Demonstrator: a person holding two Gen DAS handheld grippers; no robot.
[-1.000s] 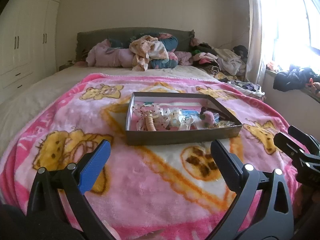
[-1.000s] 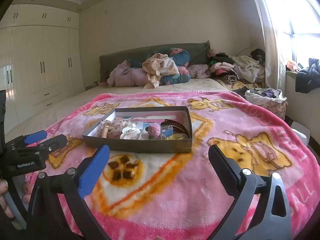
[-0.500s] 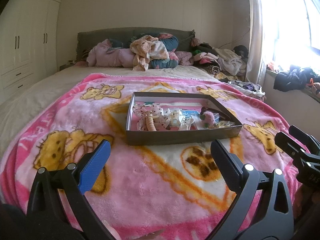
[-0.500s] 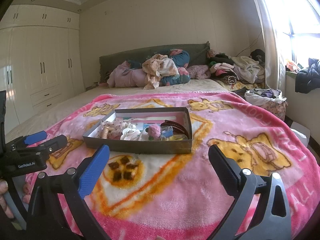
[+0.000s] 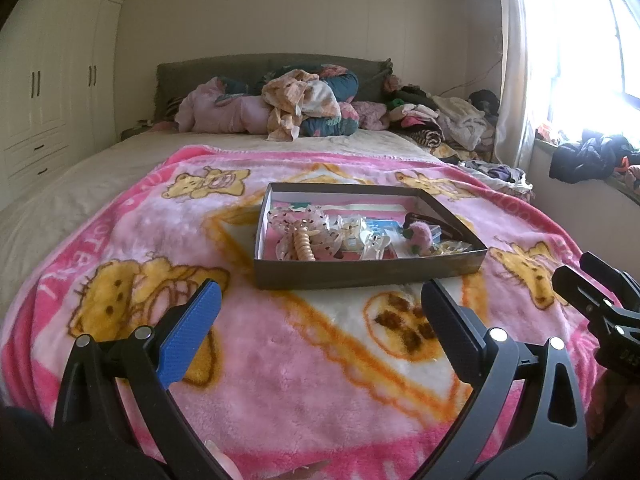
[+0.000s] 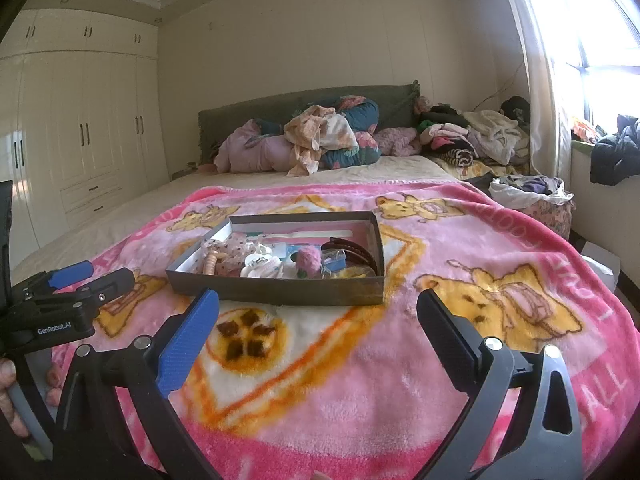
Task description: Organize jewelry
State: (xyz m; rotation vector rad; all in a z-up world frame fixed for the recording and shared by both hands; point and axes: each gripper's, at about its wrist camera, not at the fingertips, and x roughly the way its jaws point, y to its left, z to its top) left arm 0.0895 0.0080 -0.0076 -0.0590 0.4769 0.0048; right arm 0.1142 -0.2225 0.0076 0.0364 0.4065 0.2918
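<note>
Bed, one: cream sheet, grey headboard, clothes pile along the head end and right side.

Blanket, one: pink fleece with yellow bear prints, spread over the near half of the bed.

Box, one: shallow, dark-walled, open-topped, lying flat on the blanket near its middle, ahead of both tools. In the right wrist view the box sits left of centre.

Contents of box, loose and mixed:
- beaded piece, cream, at the left end, lying on sheer dotted fabric;
- clear packets with small pale items, centre;
- pompom, pink, right of centre; same pompom in the right view;
- blue card, behind the packets;
- dark hoops, leaning at the right end wall;
- yellow item, front right corner, too small to identify.

Left gripper: jaws spread wide, holding nothing, poised above the blanket just short of the box. Blue pad on the left finger.

Right gripper: jaws likewise wide apart, empty, above the blanket near the box's front wall.

Each tool shows at the edge of the other's view. A hand grips the left tool's handle.

Wardrobe: white, on the left wall. Window: bright, at right, dark clothing on the sill.
</note>
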